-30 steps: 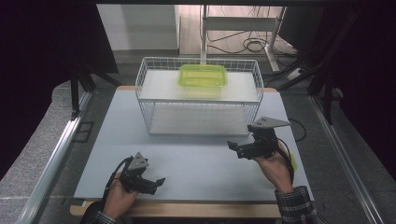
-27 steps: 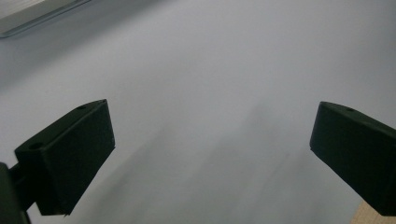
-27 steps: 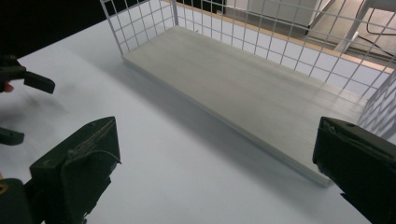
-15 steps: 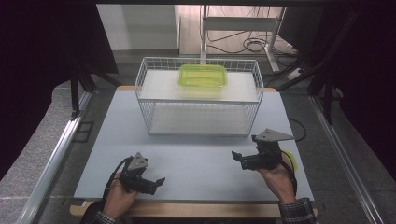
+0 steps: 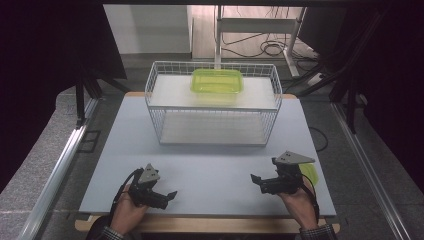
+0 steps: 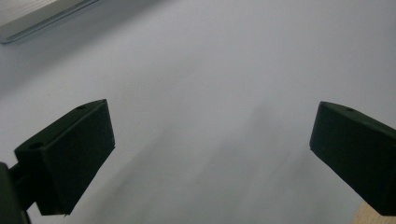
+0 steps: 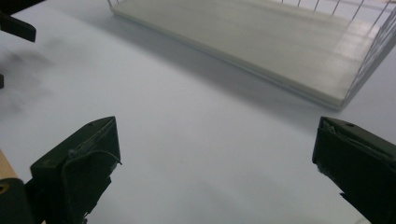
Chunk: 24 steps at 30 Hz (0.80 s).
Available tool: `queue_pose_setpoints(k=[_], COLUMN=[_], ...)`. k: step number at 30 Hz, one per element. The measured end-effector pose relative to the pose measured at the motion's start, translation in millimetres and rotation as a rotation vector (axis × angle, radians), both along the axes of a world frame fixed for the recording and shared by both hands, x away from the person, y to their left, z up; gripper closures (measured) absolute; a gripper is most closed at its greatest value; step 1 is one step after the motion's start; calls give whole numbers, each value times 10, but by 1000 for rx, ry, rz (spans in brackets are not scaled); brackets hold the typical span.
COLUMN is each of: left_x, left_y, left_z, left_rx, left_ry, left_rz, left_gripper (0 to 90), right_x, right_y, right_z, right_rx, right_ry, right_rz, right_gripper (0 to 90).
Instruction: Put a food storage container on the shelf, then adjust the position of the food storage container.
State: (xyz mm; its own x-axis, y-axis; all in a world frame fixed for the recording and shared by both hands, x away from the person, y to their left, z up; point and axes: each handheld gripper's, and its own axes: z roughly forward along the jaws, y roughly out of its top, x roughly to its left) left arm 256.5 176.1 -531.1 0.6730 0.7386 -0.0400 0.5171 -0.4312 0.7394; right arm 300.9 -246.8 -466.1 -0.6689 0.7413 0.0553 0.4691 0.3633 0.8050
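Observation:
A white wire rack (image 5: 165, 120) stands at the back middle of the pale table (image 5: 215, 162). A translucent green container (image 5: 217, 81) rests on its upper shelf. My left gripper (image 5: 170, 195) lies low at the front left, open, with bare table between its jaws (image 6: 210, 126). My right gripper (image 5: 256, 181) hovers at the front right, pointing left, open and holding nothing (image 7: 215, 140). The rack's lower board (image 7: 243, 37) lies ahead of the right gripper, a good way off.
A yellow-green piece (image 5: 311, 173) lies on the table just behind the right hand, partly hidden by it. The other gripper's black jaw (image 7: 16, 25) shows at the right gripper view's upper left. A metal rail (image 5: 60, 170) runs along the table's left side.
My right gripper has drawn back from the rack toward the table's front edge and slightly right. The left gripper has stayed where it was.

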Motion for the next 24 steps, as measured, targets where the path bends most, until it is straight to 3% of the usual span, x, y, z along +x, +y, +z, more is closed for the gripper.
queue_pose_setpoints(k=[4,8,10,13,24], left_x=[2,3,2,2,-1], left_y=[-5,-6,-9,-11,-18], left_z=[-3,-5,-5,-6,-4], left_rx=[6,7,7,9,8], left_ry=[0,3,3,3,2], left_rz=[-2,-2,-4,-5,-7], left_gripper=[0,0,0,0,0], right_x=[21,61,69,71,63], right_y=[-46,-106,-136,-206,-699], right_z=[-46,-51,-46,-15,112], right_rx=[-8,15,4,-1,-20], right_ry=[37,90,91,85,43], right_rz=[-27,-60,-77,-112,-235], right_gripper=[2,5,33,155,767])
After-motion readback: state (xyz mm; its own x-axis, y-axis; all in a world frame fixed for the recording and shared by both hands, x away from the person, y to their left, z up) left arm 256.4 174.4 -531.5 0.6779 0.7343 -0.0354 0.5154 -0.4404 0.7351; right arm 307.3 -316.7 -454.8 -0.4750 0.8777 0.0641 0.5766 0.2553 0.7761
